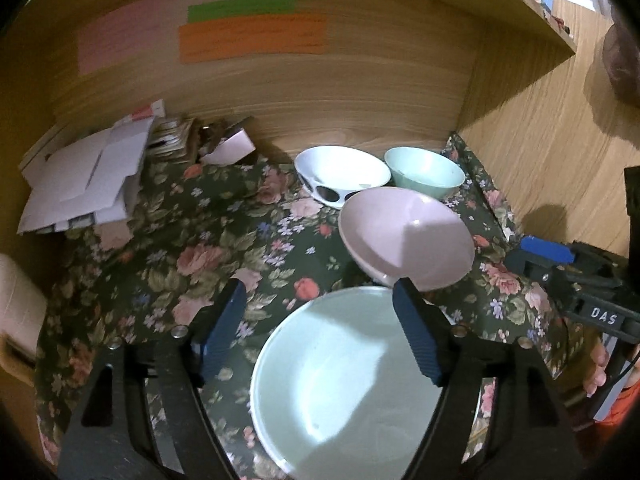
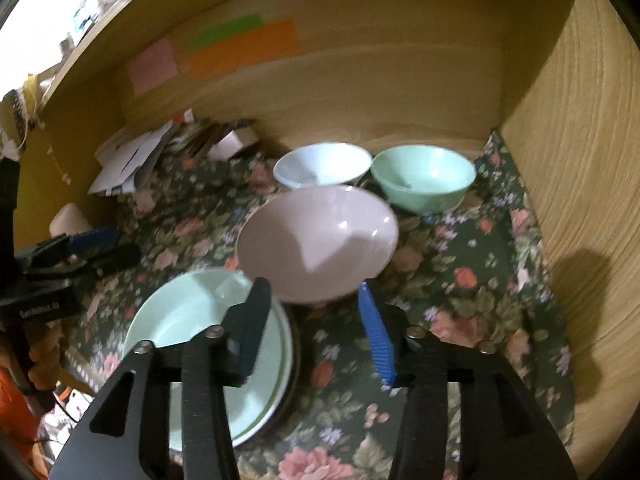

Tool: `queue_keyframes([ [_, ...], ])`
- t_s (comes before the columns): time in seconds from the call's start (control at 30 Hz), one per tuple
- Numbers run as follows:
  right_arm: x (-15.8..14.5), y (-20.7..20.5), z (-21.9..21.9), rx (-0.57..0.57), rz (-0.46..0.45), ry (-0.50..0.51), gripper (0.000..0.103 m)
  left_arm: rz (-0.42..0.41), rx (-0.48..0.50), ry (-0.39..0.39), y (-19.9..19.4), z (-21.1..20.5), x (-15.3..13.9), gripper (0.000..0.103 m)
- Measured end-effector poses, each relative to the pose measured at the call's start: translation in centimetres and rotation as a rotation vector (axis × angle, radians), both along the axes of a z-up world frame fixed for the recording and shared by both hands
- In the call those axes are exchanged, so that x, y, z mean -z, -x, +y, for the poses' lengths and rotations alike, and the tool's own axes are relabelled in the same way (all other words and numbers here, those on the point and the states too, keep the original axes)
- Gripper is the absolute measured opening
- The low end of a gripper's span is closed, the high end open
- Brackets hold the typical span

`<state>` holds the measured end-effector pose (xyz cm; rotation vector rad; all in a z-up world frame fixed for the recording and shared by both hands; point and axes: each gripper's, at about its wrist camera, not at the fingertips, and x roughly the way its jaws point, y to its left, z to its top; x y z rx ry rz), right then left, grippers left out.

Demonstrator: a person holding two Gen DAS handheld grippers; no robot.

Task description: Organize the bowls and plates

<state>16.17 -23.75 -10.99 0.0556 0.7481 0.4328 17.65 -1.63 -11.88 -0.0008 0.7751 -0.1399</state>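
Note:
A pink bowl (image 1: 408,236) (image 2: 316,240) sits on the floral cloth (image 1: 192,248) just past a stack of plates topped by a pale green plate (image 1: 344,380) (image 2: 192,320). It looks slightly tilted. Behind it stand a white bowl with black spots (image 1: 342,172) (image 2: 320,164) and a mint green bowl (image 1: 426,176) (image 2: 424,180), side by side. My left gripper (image 1: 320,286) hangs open over the plate's far rim, holding nothing. My right gripper (image 2: 312,290) is open, its tips either side of the pink bowl's near edge without pressing on it.
Papers and envelopes (image 1: 88,184) are piled at the back left. A wooden back wall carries coloured notes (image 1: 252,36), and a wooden side wall (image 2: 580,200) closes the right. A pale roll (image 1: 16,304) lies at the left edge. A person's fingers (image 1: 598,364) hold the right gripper's handle.

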Motion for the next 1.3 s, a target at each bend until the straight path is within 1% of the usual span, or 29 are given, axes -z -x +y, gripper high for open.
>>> queue_keyframes([
  [0.07,-0.2,-0.8,-0.5,0.011,-0.005,-0.002,0.051,0.007,0.020,0.004,-1.0,-0.6,0.2,0.083],
  [0.1,-0.3,-1.2,-0.7,0.020,-0.006,-0.004,0.057,0.008,0.023,0.001,-1.3,-0.9,0.3,0.085],
  [0.17,-0.2,-1.7,-1.2,0.039,-0.008,-0.009,0.065,0.008,0.030,-0.013,-2.3,-1.7,0.5,0.086],
  [0.2,-0.2,-2.0,-1.4,0.044,-0.009,-0.012,0.066,0.010,0.032,-0.016,-2.6,-1.9,0.7,0.087],
  [0.23,-0.2,-2.4,-1.5,0.044,-0.007,-0.027,0.067,0.013,0.034,-0.018,-3.1,-2.2,0.9,0.088],
  [0.5,1.4,-5.1,-2.3,0.065,0.034,-0.029,0.067,0.076,0.048,-0.012,-7.0,-3.5,3.3,0.089],
  [0.67,3.1,-6.8,-2.2,0.070,0.074,-0.035,0.067,0.124,0.067,-0.006,-8.9,-3.8,5.1,0.089],
  [0.87,5.0,-8.4,-1.6,0.076,0.113,-0.031,0.067,0.164,0.054,0.016,-10.8,-3.6,6.8,0.088],
  [0.97,5.7,-9.2,-1.1,0.071,0.130,-0.021,0.067,0.186,0.047,0.024,-11.5,-3.3,7.6,0.077],
  [1.03,6.1,-9.5,-0.9,0.060,0.146,-0.027,0.066,0.201,0.048,0.033,-11.8,-3.2,8.1,0.067],
  [1.07,6.3,-9.7,-0.8,0.059,0.155,-0.032,0.061,0.208,0.049,0.040,-11.9,-3.1,8.3,0.065],
  [1.1,6.5,-9.9,-0.6,0.056,0.164,-0.033,0.056,0.216,0.051,0.047,-12.0,-3.1,8.6,0.060],
  [1.13,6.8,-10.0,-0.5,0.050,0.176,-0.036,0.053,0.222,0.053,0.052,-12.1,-3.1,8.7,0.056],
  [1.17,7.0,-10.2,-0.5,0.046,0.189,-0.043,0.047,0.228,0.058,0.058,-12.2,-3.1,8.9,0.054],
  [1.23,7.4,-10.4,-0.4,0.040,0.212,-0.057,0.041,0.246,0.080,0.072,-12.5,-3.3,9.1,0.046],
  [1.3,7.8,-10.5,-0.3,0.032,0.234,-0.072,0.031,0.261,0.098,0.081,-12.6,-3.5,9.3,0.040],
])
